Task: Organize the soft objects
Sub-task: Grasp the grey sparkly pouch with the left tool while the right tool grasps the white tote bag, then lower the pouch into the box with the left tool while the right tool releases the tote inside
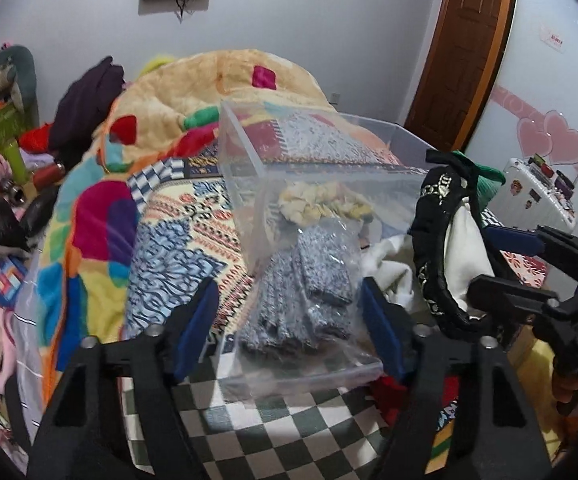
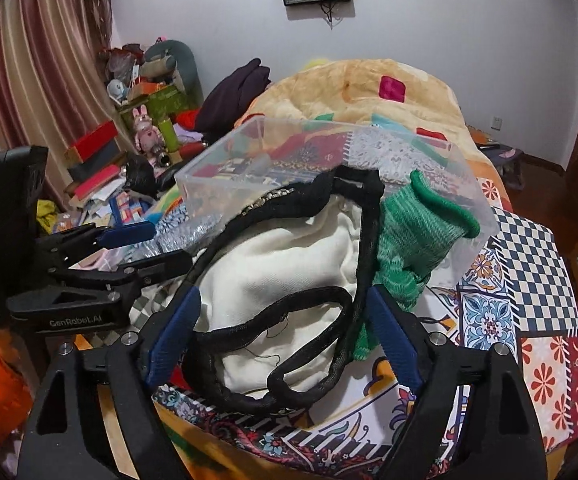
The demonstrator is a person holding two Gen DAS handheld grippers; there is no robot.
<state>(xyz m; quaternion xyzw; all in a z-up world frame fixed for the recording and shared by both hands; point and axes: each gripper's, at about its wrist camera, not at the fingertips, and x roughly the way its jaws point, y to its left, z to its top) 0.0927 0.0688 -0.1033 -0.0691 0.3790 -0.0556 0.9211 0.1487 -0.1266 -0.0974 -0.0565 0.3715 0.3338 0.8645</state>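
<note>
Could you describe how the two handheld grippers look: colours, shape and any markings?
Both the left gripper and the right gripper are matte black plastic, with triangular cut-outs, silver screws and blue-padded fingers. White "GenRobot.AI" lettering marks the left one's side. No cables or sleeves show.

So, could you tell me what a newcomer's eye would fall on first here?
Probably the clear plastic box on the patchwork bedspread, a bagged blue-grey fabric at its near end between the open left tongs. Next, the cream cloth with black trim between the open right tongs, a green knit beside it.
</note>
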